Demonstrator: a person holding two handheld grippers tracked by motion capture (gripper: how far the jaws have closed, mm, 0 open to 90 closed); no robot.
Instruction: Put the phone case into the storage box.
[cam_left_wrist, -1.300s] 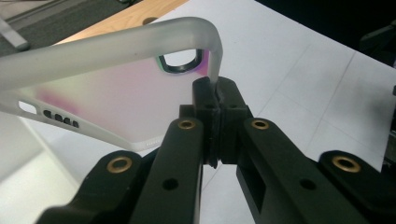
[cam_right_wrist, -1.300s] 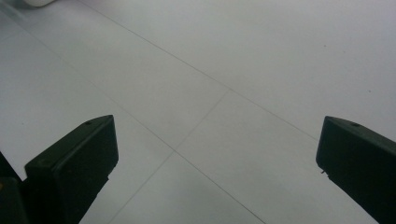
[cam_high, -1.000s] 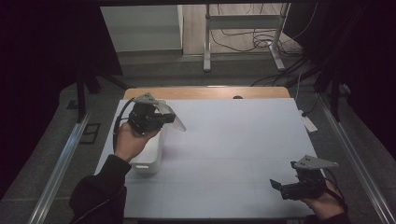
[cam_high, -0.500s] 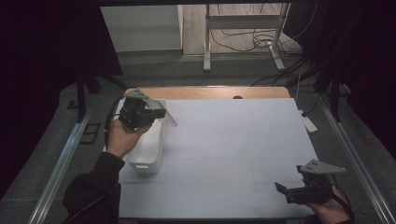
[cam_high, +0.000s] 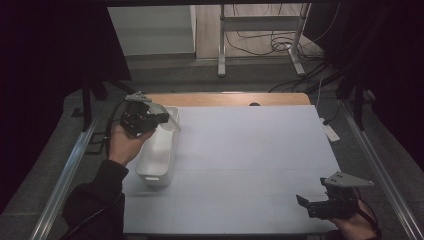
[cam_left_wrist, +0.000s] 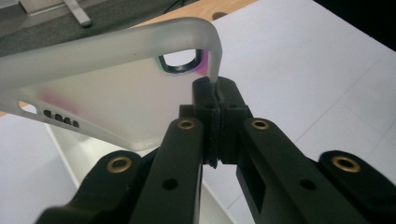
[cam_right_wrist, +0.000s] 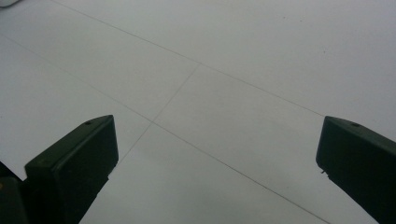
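My left tongs (cam_left_wrist: 212, 93) pinch the frosted translucent plastic phone case (cam_left_wrist: 107, 88) above the white rectangular plastic bin (cam_high: 159, 150) on the pale worktop (cam_high: 250, 160), right tongs (cam_high: 312, 206) gaping empty, dark room behind.

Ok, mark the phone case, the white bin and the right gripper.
phone case (cam_left_wrist: 107, 100): left gripper view, its frosted back panel.
white bin (cam_high: 156, 176): high view, its near end wall.
right gripper (cam_high: 306, 203): high view, between its open jaw tips.
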